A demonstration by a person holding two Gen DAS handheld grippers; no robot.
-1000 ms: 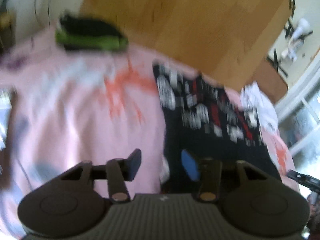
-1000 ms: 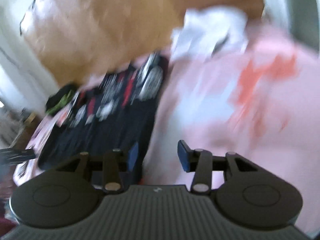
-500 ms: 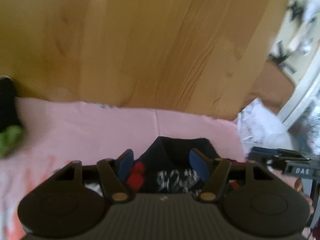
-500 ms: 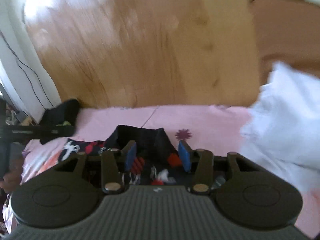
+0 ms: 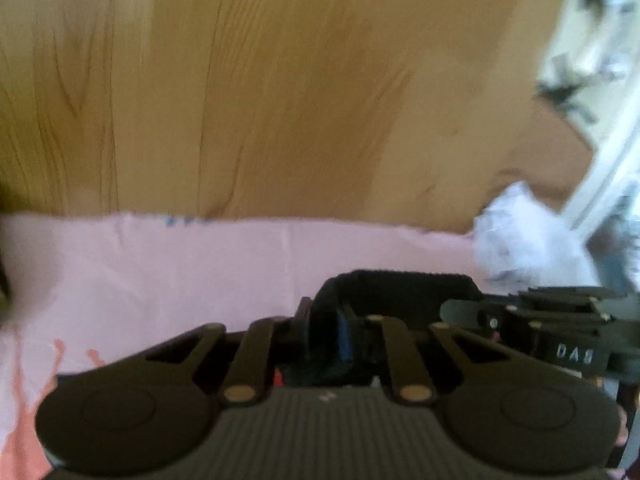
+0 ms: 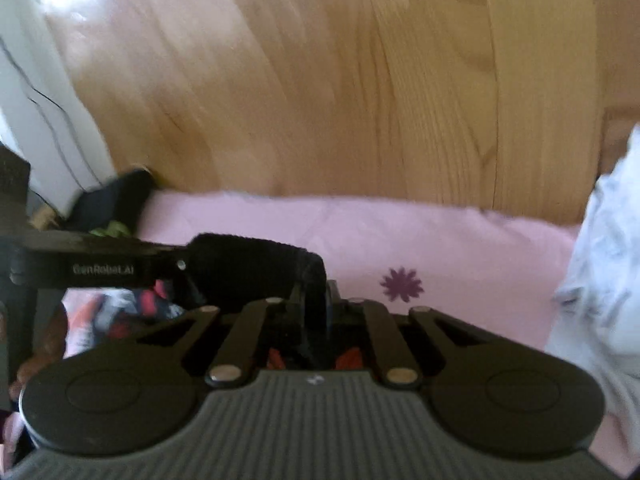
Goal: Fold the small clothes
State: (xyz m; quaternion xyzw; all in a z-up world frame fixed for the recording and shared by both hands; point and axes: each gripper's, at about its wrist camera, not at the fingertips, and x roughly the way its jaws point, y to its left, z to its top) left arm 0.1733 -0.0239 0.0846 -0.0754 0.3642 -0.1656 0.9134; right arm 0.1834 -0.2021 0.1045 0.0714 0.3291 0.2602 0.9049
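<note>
- Now pinched at both far corners: black garment (image 5: 400, 292) with red-and-white print, lying on the pink sheet (image 5: 160, 264), its ribbed black hem raised into a low ridge between the two tools.
- Closed on the hem's left end, fingers drawn together with cloth between them: left gripper (image 5: 344, 334).
- Likewise clamped on the hem's right end, jaws narrow with black fabric in the gap: right gripper (image 6: 316, 312).
- Half a second ago both sets of fingers spread wide over the hem; since then shut on it, so grasp apparently made and garment ready for lifting or folding toward the near side.
- Printed part of the cloth visible under the other tool, left in the right wrist view.
- Beyond: wooden headboard (image 6: 320, 100) at the far edge, white crumpled cloth (image 6: 604, 280) at right, dark-and-green garment (image 6: 116, 208) far left.
</note>
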